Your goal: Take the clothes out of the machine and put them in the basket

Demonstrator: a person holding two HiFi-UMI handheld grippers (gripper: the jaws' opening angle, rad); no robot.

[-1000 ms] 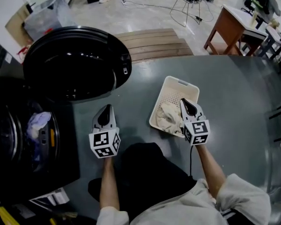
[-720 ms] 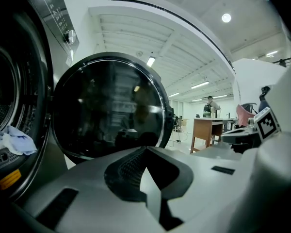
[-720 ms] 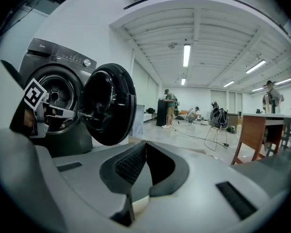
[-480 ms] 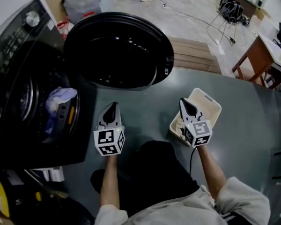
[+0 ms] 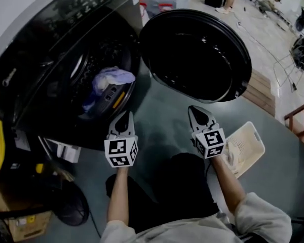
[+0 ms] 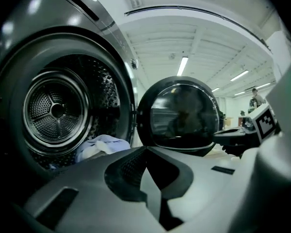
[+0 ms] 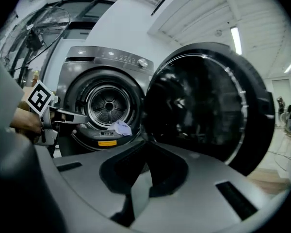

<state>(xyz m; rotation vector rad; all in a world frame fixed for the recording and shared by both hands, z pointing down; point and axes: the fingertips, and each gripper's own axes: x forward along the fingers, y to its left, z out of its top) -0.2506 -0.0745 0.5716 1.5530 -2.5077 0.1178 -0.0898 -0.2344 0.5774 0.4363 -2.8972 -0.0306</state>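
The dark washing machine [image 5: 66,39] fills the upper left of the head view, its round door [image 5: 195,54] swung open to the right. A pale blue and white garment [image 5: 111,80] lies at the drum's mouth; it also shows in the left gripper view as garment [image 6: 102,147] and in the right gripper view as garment [image 7: 121,127]. My left gripper [image 5: 123,116] is shut and empty, pointing at the drum opening from a short way off. My right gripper [image 5: 195,110] is shut and empty below the door. The cream basket [image 5: 248,143] lies behind it at the right, with a light cloth inside, partly hidden.
A floor fan [image 5: 71,206] and a cardboard box [image 5: 25,227] stand at the bottom left beside the machine. A wooden pallet [image 5: 258,90] lies beyond the door. The person's dark trousers [image 5: 167,186] fill the space between both arms.
Both grippers have swung left, away from the basket and toward the machine's opening. The basket has slid to the right edge of the view. The right gripper stays shut with nothing in it.
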